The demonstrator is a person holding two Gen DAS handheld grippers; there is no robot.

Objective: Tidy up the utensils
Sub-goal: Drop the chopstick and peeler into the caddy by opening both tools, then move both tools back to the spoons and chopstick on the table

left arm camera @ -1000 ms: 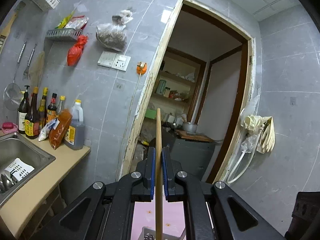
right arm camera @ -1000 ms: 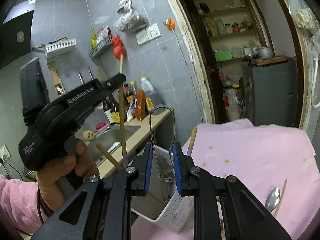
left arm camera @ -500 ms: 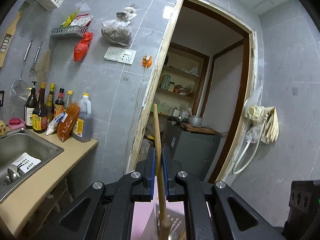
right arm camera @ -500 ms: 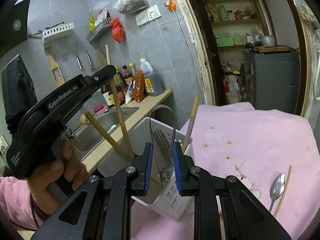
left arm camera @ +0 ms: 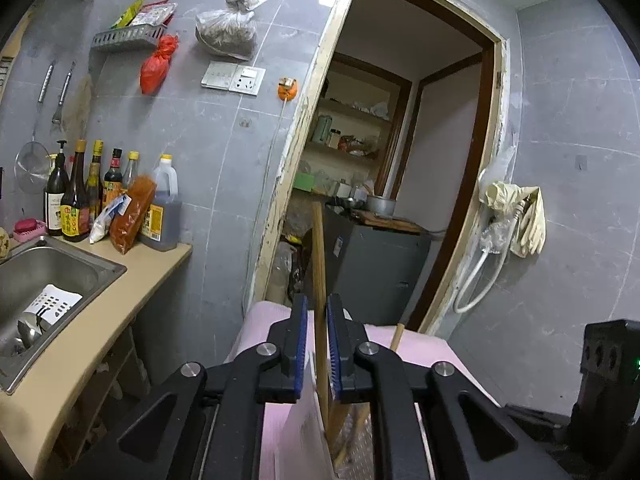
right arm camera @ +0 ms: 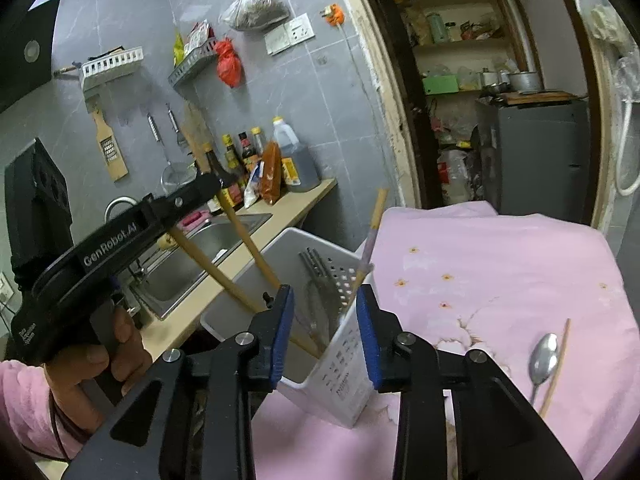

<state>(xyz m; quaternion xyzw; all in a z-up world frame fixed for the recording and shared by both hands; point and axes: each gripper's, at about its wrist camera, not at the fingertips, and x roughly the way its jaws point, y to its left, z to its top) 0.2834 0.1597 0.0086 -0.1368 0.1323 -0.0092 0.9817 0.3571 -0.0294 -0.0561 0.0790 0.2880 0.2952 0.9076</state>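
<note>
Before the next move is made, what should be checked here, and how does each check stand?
1. Lower end of the wooden stick inside the white holder: ok.
2. Release by the left gripper: jaws opening, stick between them: ok.
3. Holder upright on the pink cloth: ok.
4. Release by the right gripper: jaws opening, holder's corner between them: ok.
5. The spoon and thin stick put away: not ok, both lie on the cloth.

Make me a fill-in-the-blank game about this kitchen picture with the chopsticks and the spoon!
1. The white utensil holder stands on a ____ cloth.
2. The metal spoon lies outside the holder beside a single ____.
3. The wooden chopstick between the left gripper's opening jaws has its lower end inside the ____.
4. The bag hanging under the wall shelf is ____.

Missing words: pink; chopstick; holder; red
</note>
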